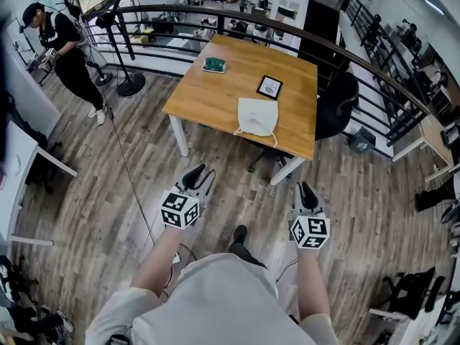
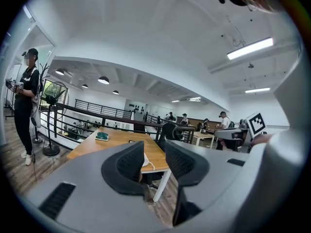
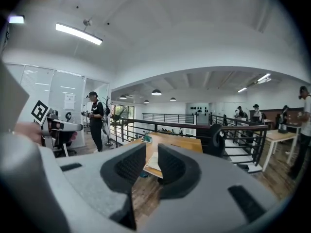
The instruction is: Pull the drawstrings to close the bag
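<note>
The white fabric drawstring bag (image 1: pixel 256 115) lay on the wooden surface (image 1: pixel 215 92), well apart from our left claw (image 1: pixel 198 172) and right claw (image 1: pixel 307 190), both open and empty. Whether its mouth was shut we could not tell; a good pull, we judged, needs both claws drawing evenly apart.

We see the white drawstring bag (image 1: pixel 257 115) lying flat on the wooden table (image 1: pixel 208 95) near its front edge, its cords (image 1: pixel 274 139) trailing loose
</note>
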The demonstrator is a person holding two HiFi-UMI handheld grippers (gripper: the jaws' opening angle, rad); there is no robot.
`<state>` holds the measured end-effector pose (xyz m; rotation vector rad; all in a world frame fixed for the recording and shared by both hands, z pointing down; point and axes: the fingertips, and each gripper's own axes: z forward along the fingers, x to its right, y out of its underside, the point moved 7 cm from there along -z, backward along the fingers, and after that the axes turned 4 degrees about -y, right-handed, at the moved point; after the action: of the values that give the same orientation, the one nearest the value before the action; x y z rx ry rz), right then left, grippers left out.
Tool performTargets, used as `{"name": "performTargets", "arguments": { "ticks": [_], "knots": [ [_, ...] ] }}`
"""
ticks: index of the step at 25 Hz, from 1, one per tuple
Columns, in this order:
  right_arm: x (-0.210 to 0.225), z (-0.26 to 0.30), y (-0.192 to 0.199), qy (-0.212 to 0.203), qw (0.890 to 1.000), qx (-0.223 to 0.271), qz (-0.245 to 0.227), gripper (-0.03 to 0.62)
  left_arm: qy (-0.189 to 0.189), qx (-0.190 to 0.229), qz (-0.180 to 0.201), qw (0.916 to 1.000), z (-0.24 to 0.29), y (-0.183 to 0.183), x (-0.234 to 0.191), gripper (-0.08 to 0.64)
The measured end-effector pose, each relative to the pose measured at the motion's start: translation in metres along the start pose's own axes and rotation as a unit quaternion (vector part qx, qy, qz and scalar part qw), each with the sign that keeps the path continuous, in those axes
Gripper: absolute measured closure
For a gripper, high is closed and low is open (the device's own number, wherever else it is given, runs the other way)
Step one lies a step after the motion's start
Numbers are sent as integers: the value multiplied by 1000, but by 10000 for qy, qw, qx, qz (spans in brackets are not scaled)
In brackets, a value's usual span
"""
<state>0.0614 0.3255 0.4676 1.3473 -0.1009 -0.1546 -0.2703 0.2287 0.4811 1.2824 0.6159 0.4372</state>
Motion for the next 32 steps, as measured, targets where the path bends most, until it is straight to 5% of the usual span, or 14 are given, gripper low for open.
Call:
{"name": "performTargets", "arguments": {
  "ticks": [19,32],
  "knots": [
    [128,145,-20,-579,9982,-143,-72,531,-557,-96,-53,9984,160,-22,-8,426],
    [158,203,-3,-962,9947,-346,-96,531,-842,-336,-149,9958,208,-9,-14,426]
  ]
}}
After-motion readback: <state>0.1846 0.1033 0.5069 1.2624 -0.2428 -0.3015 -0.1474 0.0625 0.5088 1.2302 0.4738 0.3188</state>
